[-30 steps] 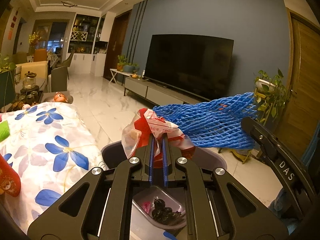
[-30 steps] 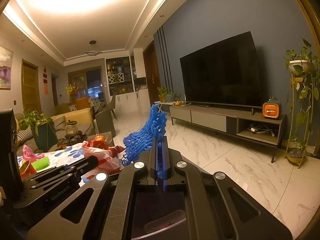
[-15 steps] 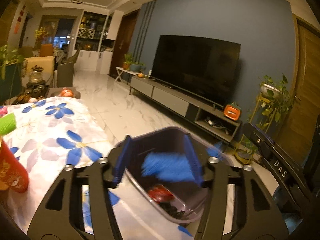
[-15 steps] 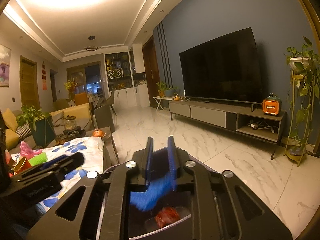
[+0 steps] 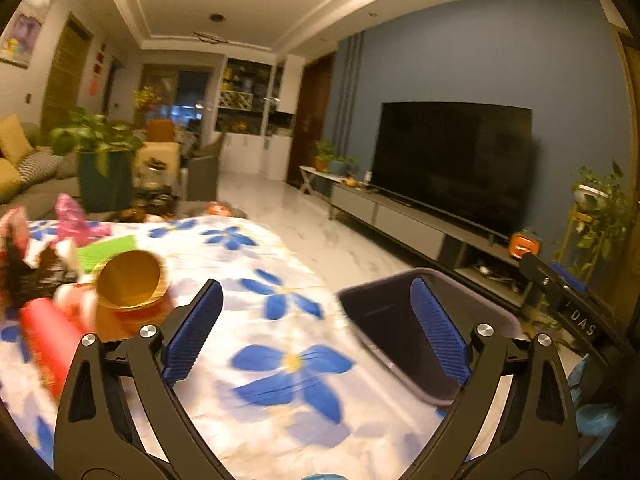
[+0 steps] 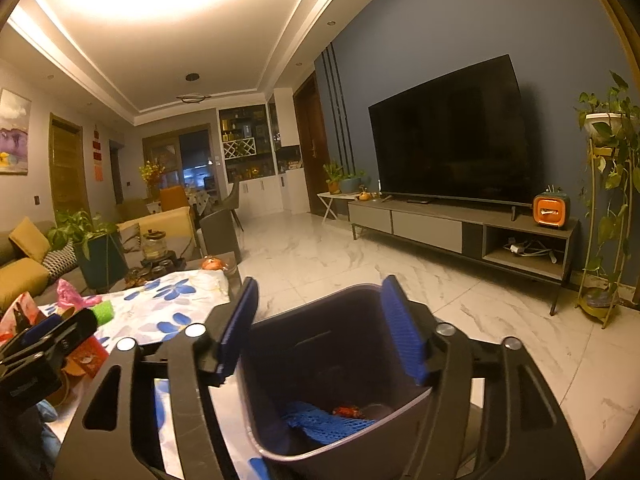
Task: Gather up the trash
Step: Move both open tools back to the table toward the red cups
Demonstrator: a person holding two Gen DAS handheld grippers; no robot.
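1. Farthest to the left of the left gripper [image 5: 316, 320], a blurred red cylindrical wrapper [image 5: 48, 344] is lying on the white tablecloth with blue flowers [image 5: 288, 364], beside a heap of crumpled packaging [image 5: 36, 268] whose details are too smeared to make out.
2. Just ahead of the left finger, a round golden-brown paper cup [image 5: 130, 280] is resting on its side with its mouth turned toward the camera, and a flat green piece [image 5: 106, 250] is lying behind it.
3. The left gripper is hanging over the tablecloth with its blue ribbed pads [image 5: 192, 332] spread wide apart and nothing between them.
4. To the right of that gripper, past the cloth's edge, the dark grey plastic trash bin [image 5: 420, 340] is standing open, and the right pad is overlapping its rim in the view.
5. The right gripper [image 6: 320, 320] is sitting directly above the same bin [image 6: 352, 364], its fingers parted and empty, one on each side of the bin's mouth.
6. Below and between those fingers, at the bottom of the bin, a blue foam net sleeve [image 6: 326, 424] is lying flat, with a small red scrap [image 6: 348, 412], probably a wrapper, touching its upper edge.
7. To the left of the right gripper, the other tool's black body is showing over the cloth, near a pink crumpled bag [image 6: 68, 294].
8. Far right of both grippers, a large black television [image 6: 452, 136] is standing on a low grey cabinet [image 6: 432, 228], with a potted trailing plant on a tall gold stand [image 6: 608, 200] beyond.
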